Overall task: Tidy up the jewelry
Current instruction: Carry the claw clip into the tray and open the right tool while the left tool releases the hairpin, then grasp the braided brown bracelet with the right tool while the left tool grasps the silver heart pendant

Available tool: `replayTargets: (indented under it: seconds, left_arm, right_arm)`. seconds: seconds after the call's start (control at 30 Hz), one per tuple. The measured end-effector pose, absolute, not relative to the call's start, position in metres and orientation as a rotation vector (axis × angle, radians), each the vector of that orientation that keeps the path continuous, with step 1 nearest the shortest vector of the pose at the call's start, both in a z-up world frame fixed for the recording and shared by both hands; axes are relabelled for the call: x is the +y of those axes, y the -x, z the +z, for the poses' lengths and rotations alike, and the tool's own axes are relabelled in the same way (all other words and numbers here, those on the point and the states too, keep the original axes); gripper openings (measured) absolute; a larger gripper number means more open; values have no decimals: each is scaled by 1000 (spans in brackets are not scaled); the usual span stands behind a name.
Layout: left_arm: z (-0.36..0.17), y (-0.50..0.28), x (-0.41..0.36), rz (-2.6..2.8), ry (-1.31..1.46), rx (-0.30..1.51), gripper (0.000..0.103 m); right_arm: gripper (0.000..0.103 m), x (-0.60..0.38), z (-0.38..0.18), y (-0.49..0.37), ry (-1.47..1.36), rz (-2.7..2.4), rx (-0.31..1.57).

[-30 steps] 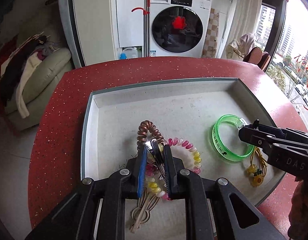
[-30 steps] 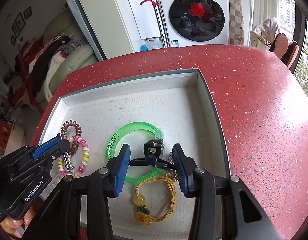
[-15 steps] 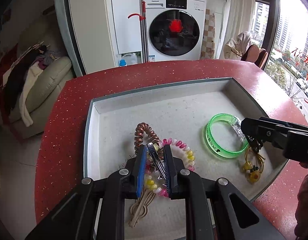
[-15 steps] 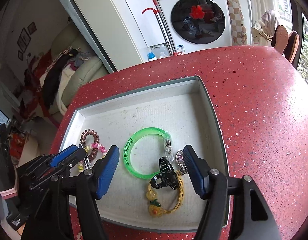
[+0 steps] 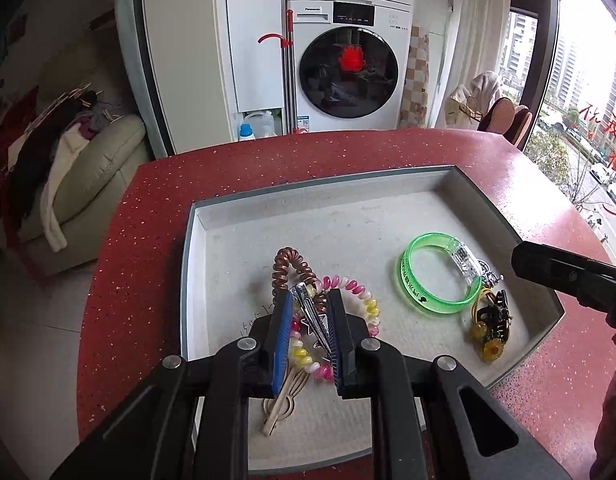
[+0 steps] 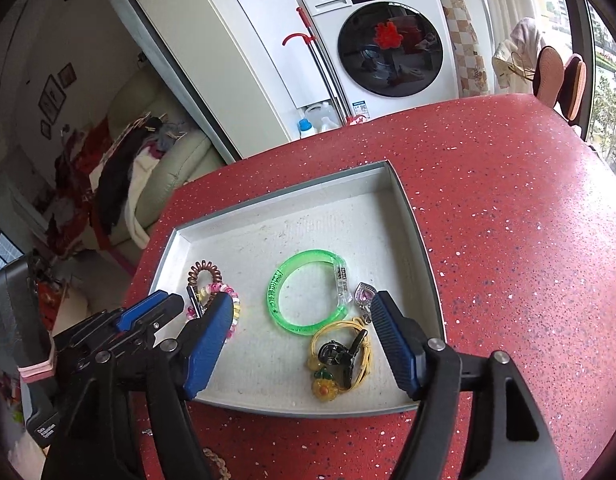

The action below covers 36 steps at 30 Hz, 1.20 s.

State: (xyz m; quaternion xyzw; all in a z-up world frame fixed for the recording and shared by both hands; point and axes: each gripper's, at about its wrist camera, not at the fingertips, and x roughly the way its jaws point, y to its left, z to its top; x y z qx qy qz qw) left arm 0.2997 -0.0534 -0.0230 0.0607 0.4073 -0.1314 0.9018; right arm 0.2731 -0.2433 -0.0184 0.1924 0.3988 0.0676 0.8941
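red speckled counter [image 6: 508,240] carries the grey tray [image 6: 418,236] of jewelry. my left gripper [image 5: 308,312] pinches a silver hair clip [image 5: 308,304] narrowly over the coil ties at the tray's left; i should lower it flat before letting go. my right gripper [image 6: 303,344], jaws just spread wide and empty, hangs above the black claw clip [image 6: 344,354] lying on the yellow cord bracelet [image 6: 340,360], near right.

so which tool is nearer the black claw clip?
Right. The right tool hangs open just above the black claw clip; the left tool, gripping a silver clip, is across the tray.
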Motion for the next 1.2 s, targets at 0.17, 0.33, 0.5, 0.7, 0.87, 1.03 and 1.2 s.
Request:
replayTargets:
  seconds: [0.17, 0.33, 0.5, 0.7, 0.87, 1.03, 1.2]
  left_arm:
    - [-12, -287, -47, -231, -113, 784, 103]
    - [-1, -275, -40, -245, -120, 764, 103]
    - [6, -258, -22, -241, -119, 754, 103]
    - [1, -239, 6, -205, -130, 766, 103]
    - [-18, -222, 29, -216, -118, 811, 103]
    - [-37, -199, 39, -255, -148, 833, 103]
    - [-48, -183, 35, -301, -249, 820, 103]
  right_arm:
    - [80, -242, -9, -259, -413, 153, 802]
    - [88, -236, -2, -241, -419, 167, 793]
    - [103, -223, 0, -219, -385, 170, 784]
    - [103, -193, -13, -198, -329, 179, 880]
    - [103, -168, -34, -181, -268, 173, 945]
    - [103, -153, -54, -172, -224, 159, 1007]
    - [98, -145, -61, -170, -180, 143, 1028]
